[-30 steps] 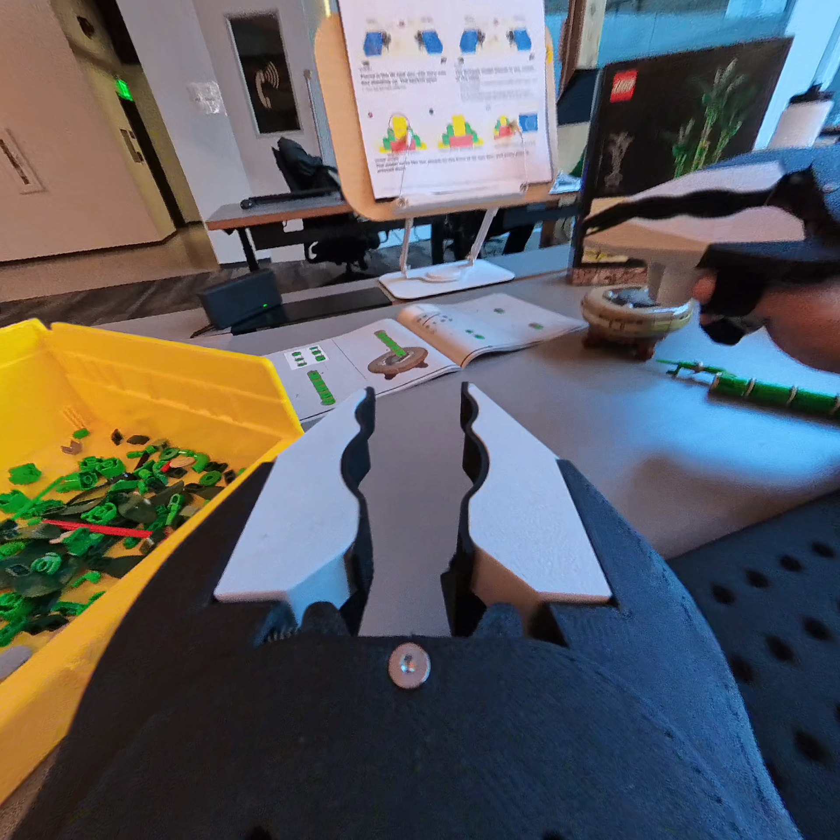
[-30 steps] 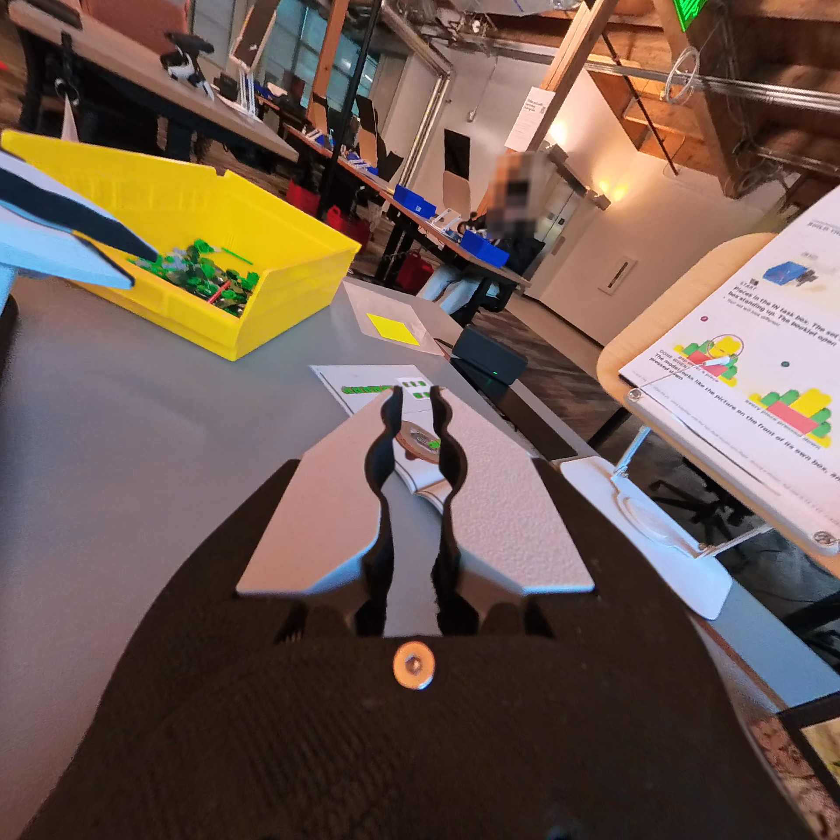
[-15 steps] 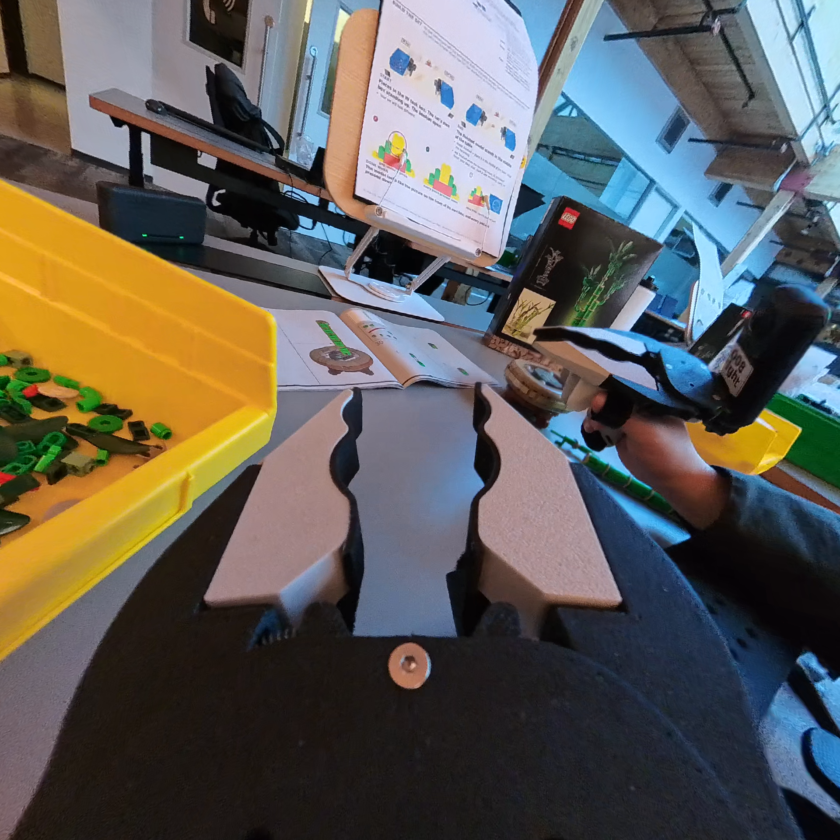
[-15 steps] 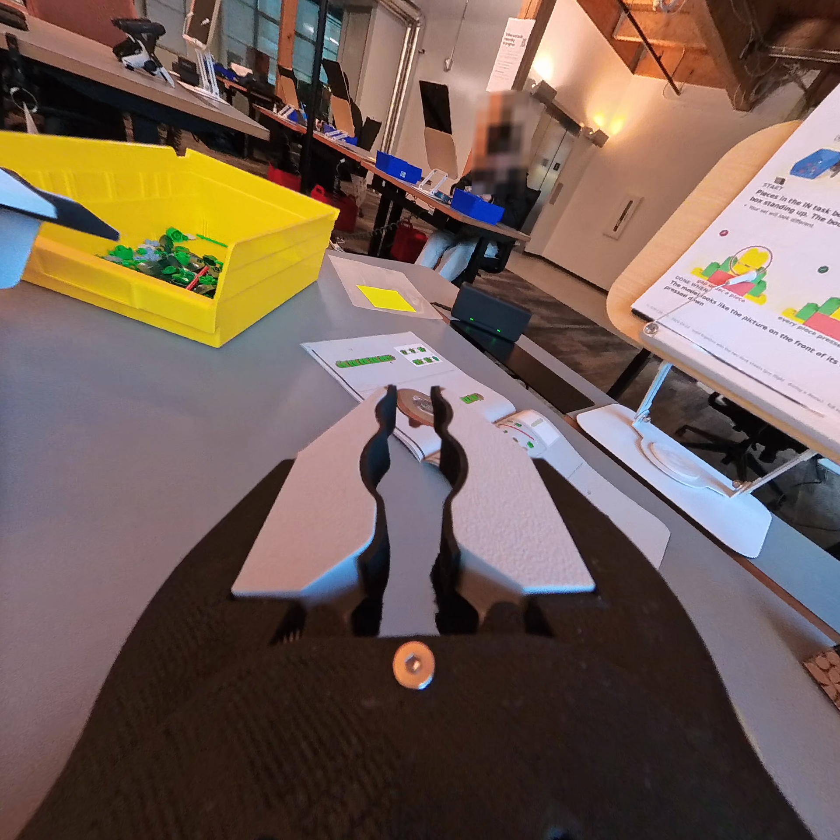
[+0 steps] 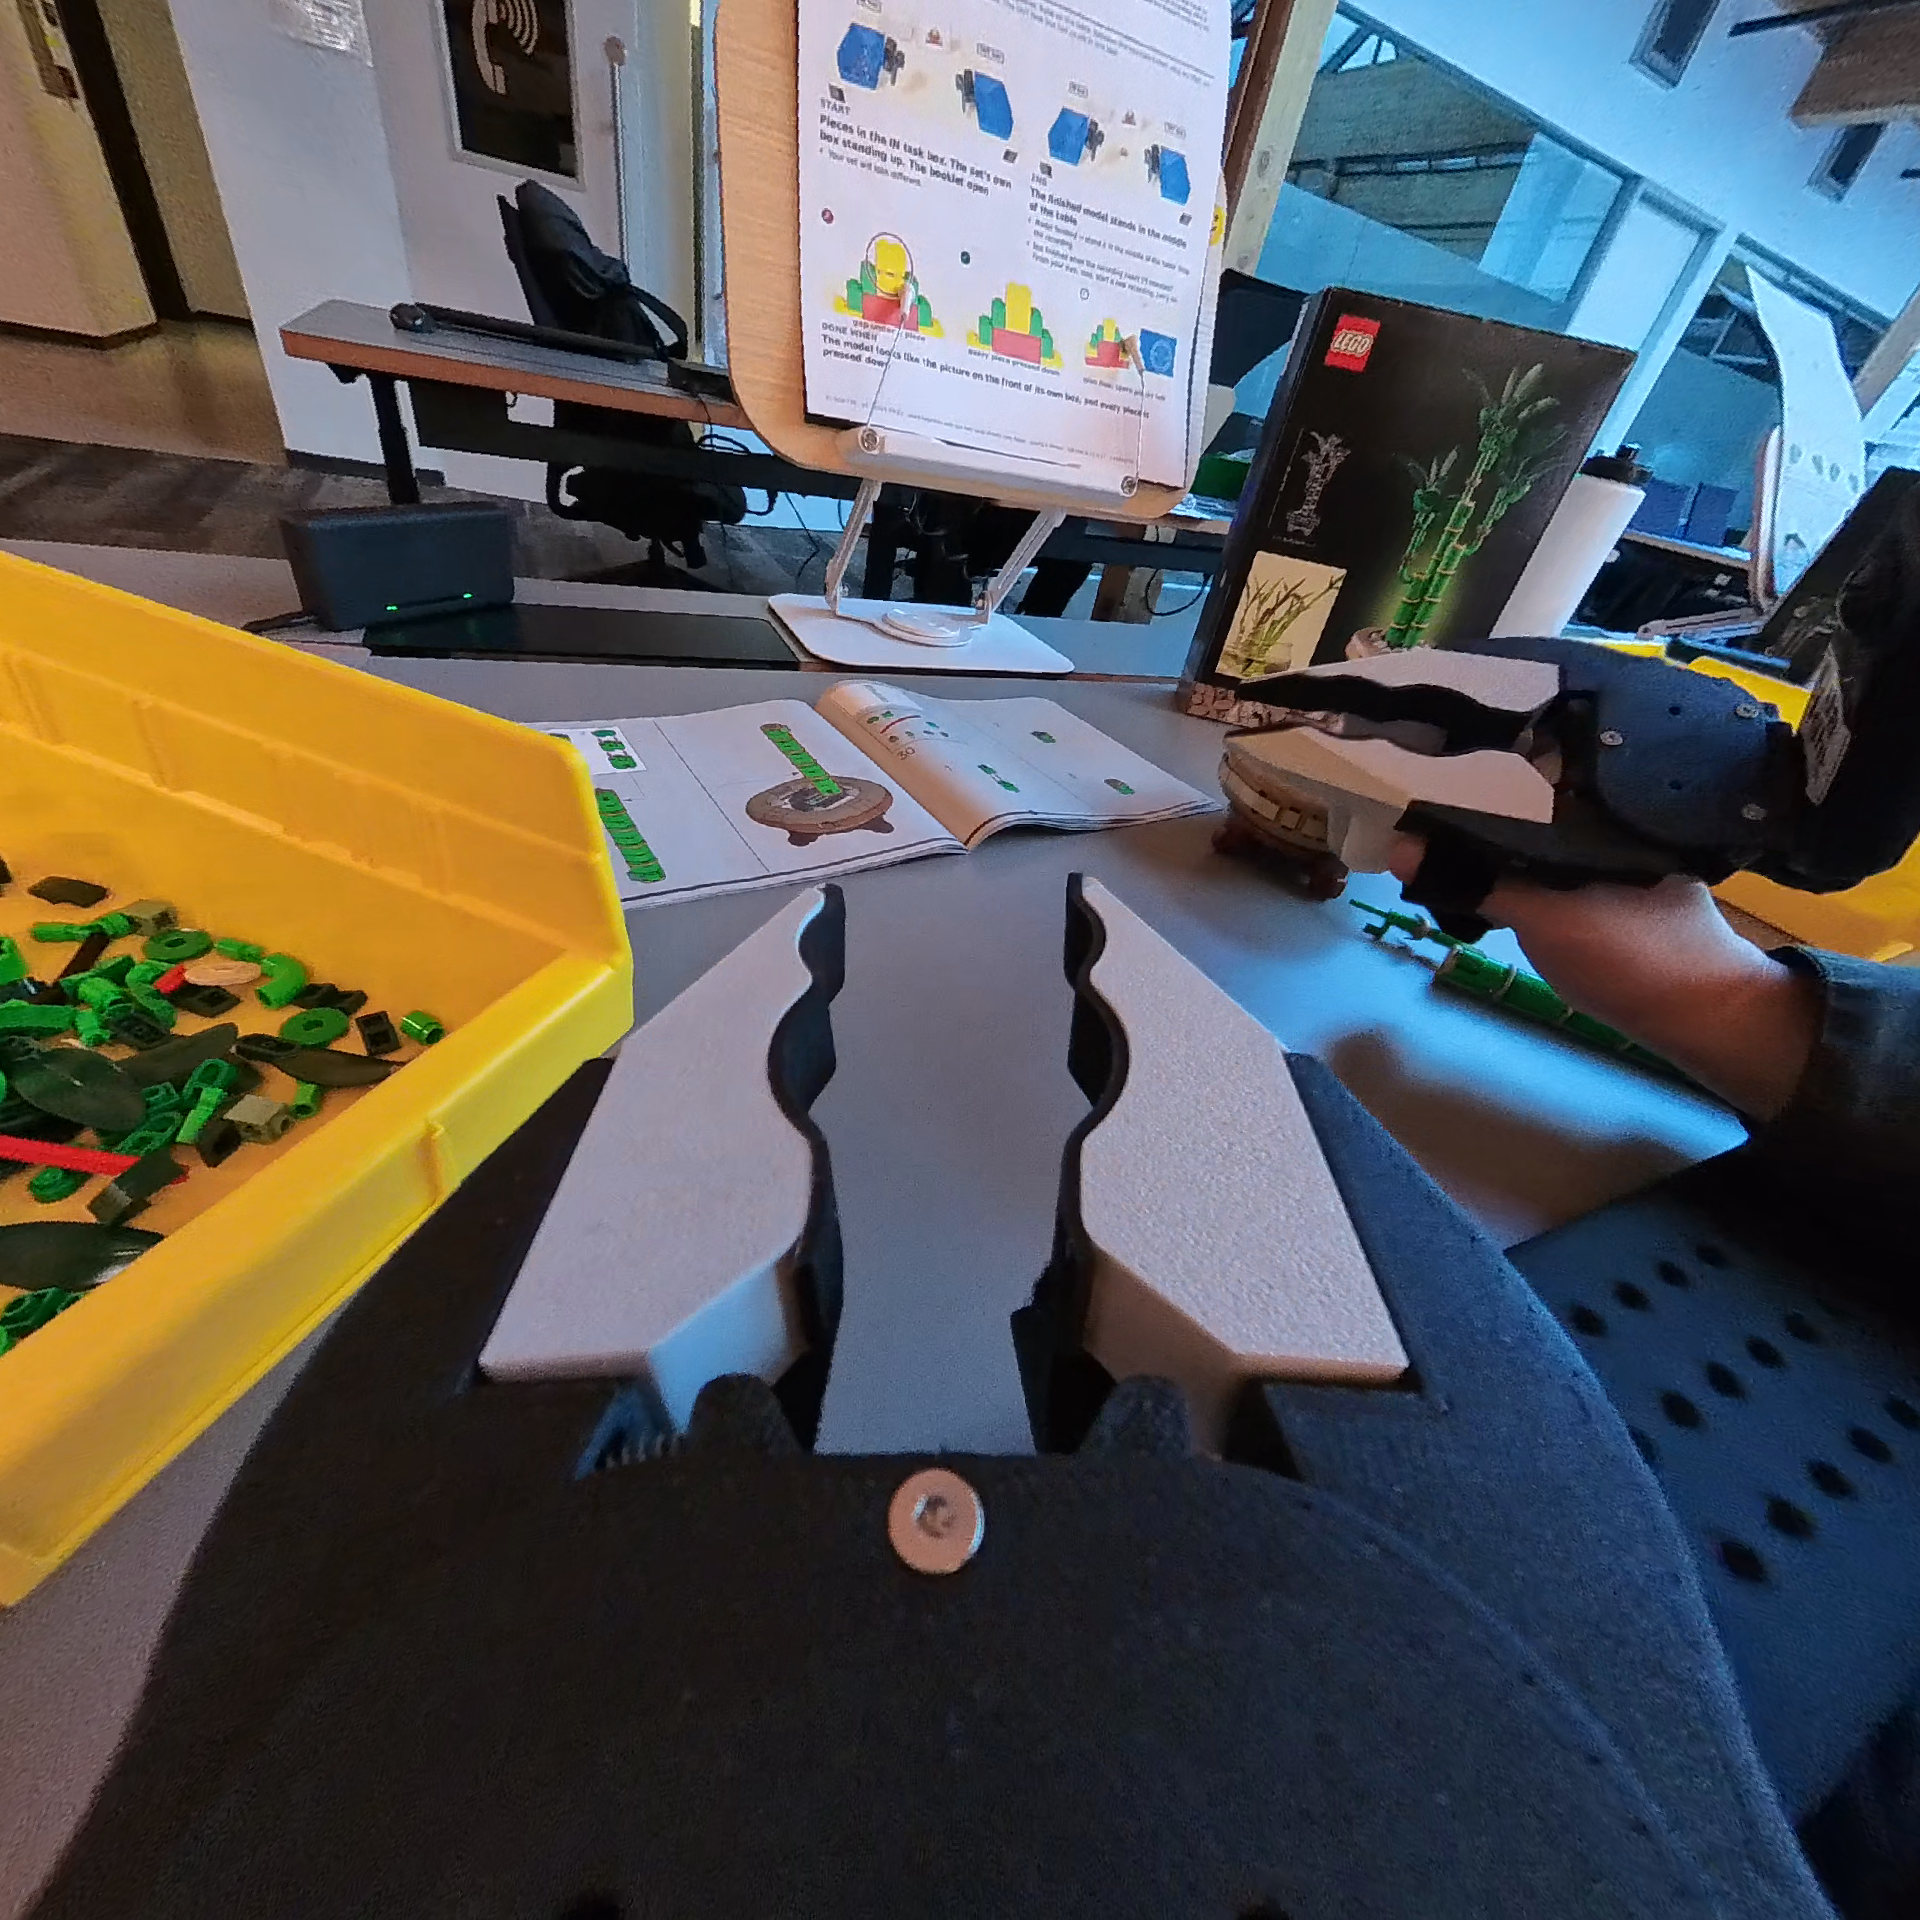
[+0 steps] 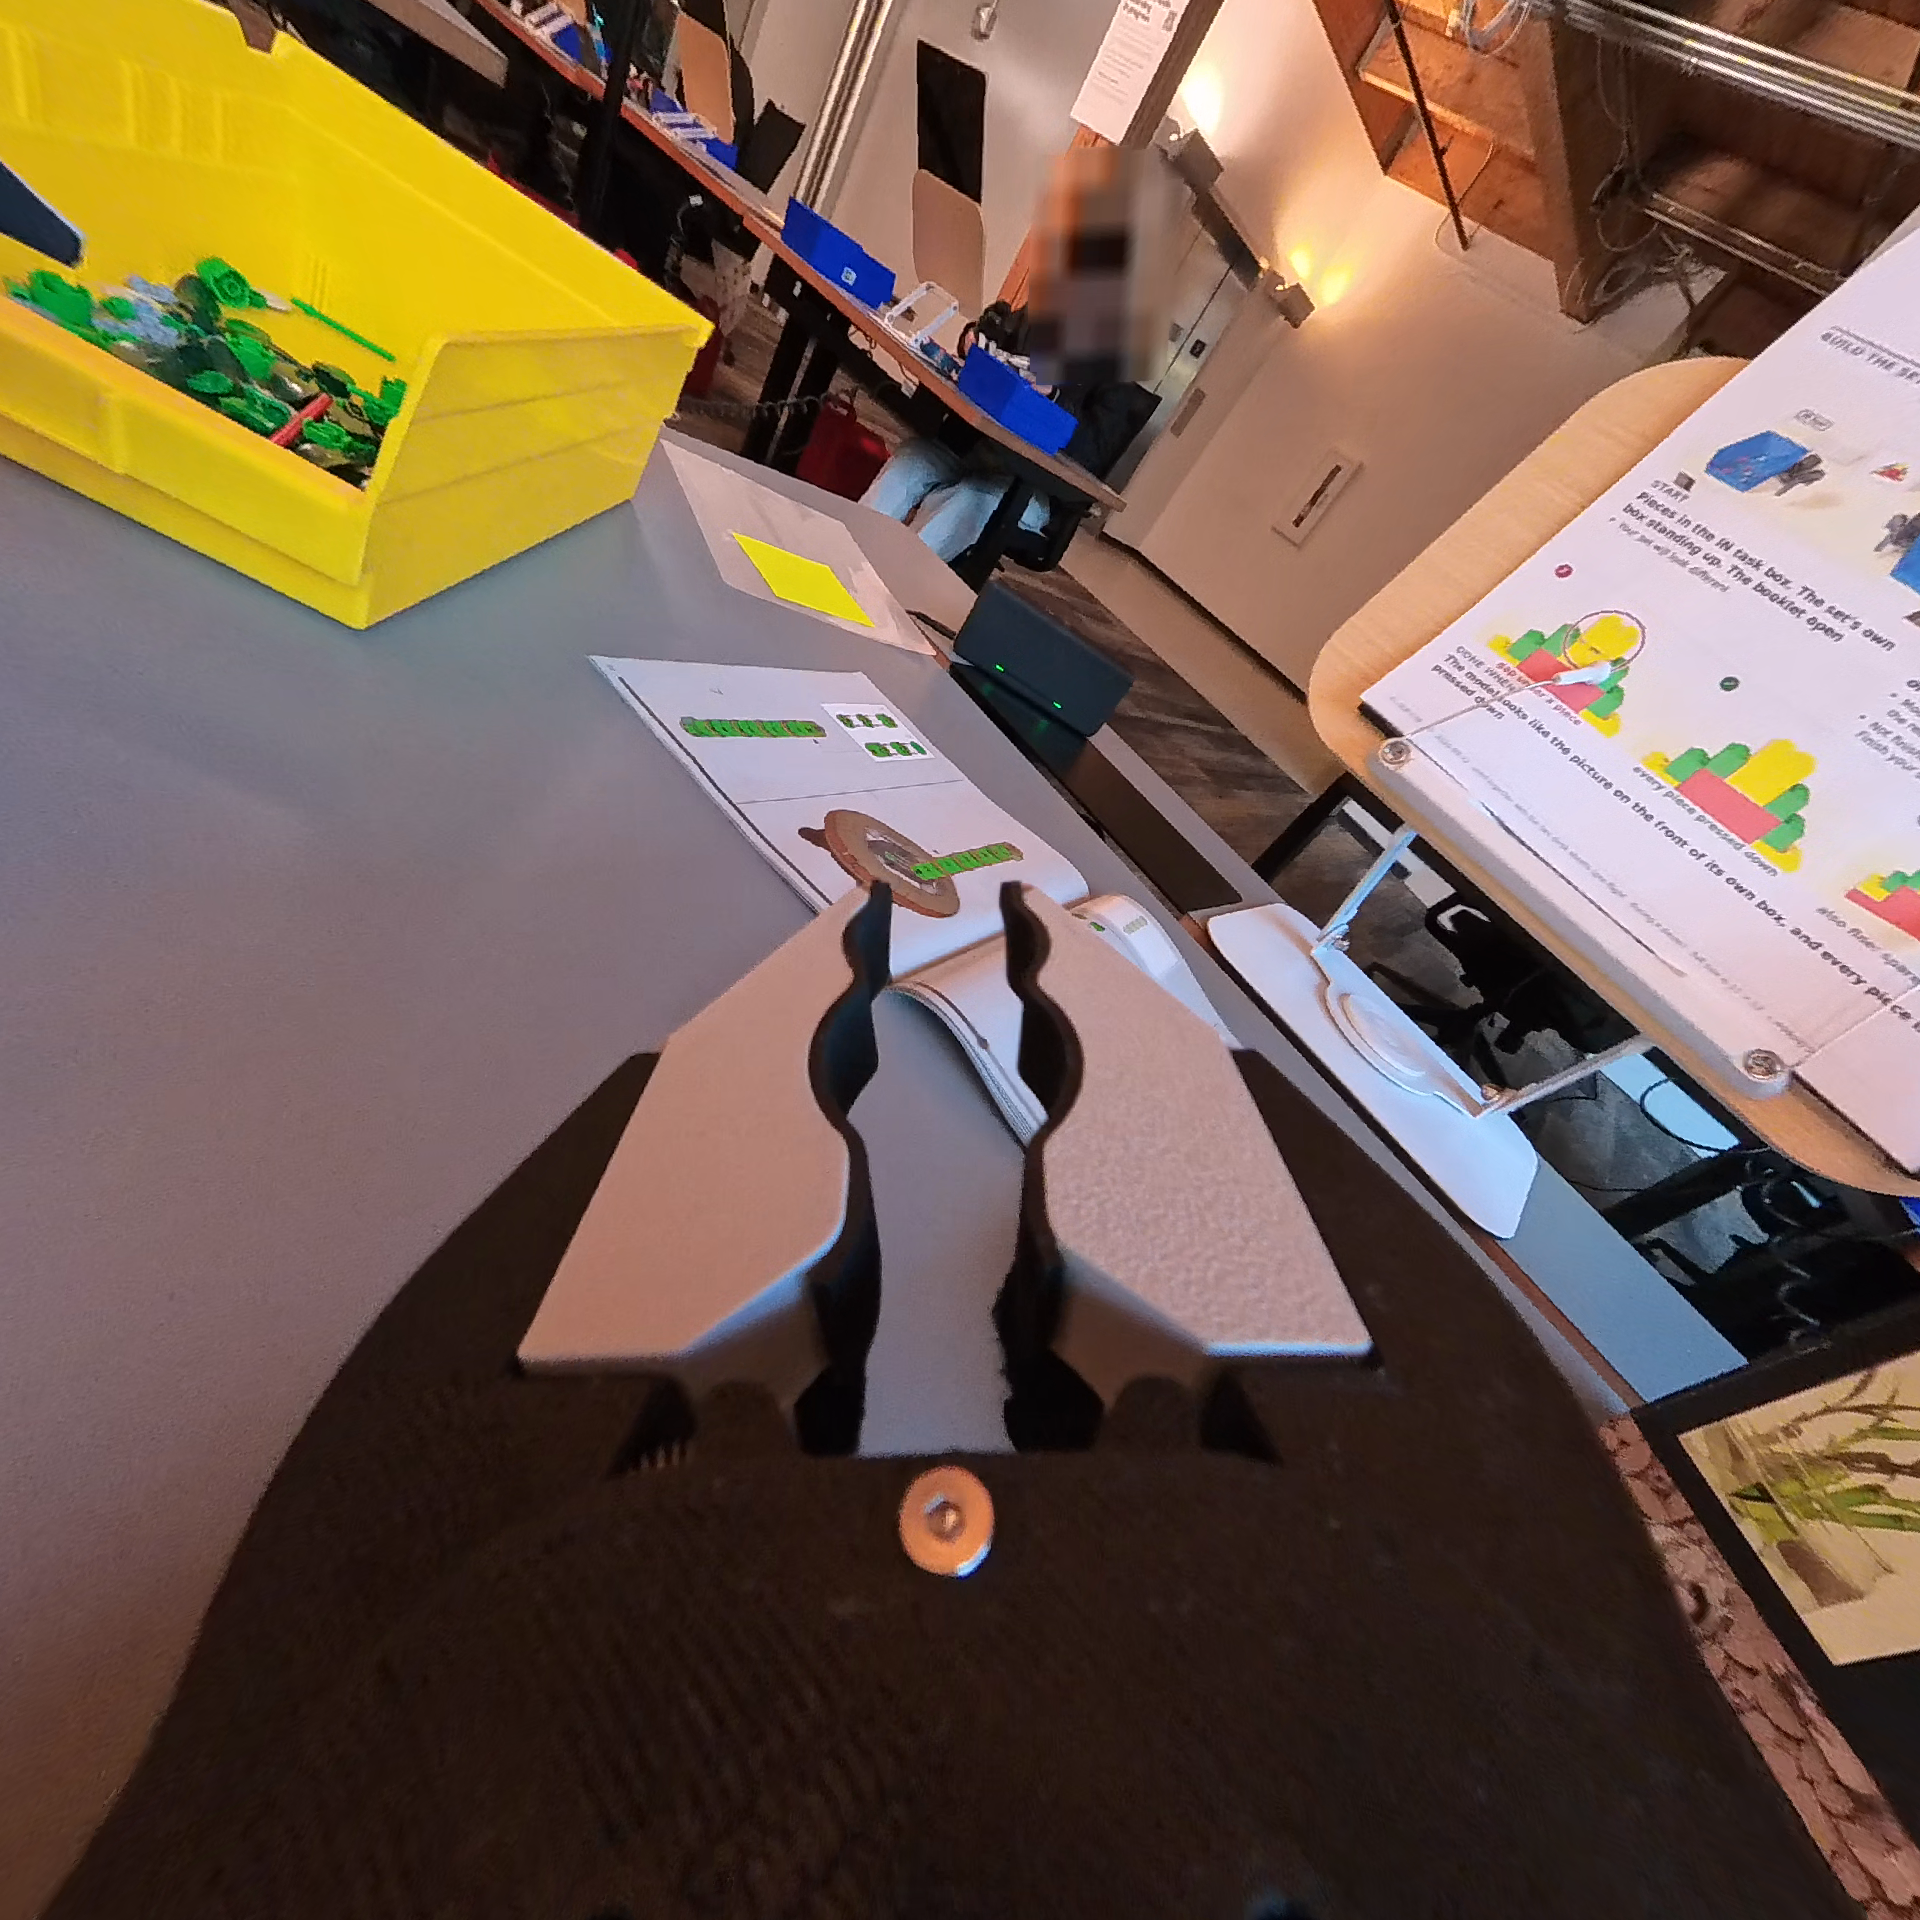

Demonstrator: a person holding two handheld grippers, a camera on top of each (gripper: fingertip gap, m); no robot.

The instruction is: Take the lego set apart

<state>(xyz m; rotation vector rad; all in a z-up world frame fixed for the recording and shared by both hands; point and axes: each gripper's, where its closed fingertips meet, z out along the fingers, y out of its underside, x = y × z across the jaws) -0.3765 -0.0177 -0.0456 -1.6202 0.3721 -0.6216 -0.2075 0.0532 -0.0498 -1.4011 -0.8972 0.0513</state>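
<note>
Your left hand-held gripper hangs wide and empty beside the yellow bin; your right hand-held gripper, narrowly parted and empty, hovers over the round lego base on the table

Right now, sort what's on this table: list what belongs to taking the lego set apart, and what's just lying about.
Belongs to the job:
- round tan-and-brown brick base
- green segmented bamboo stalk, lying on the table
- yellow plastic bin of loose green pieces
- left gripper, right gripper, both empty

Lying about:
- open instruction booklet
- black set box
- instruction sheet on a stand
- yellow square card
</note>
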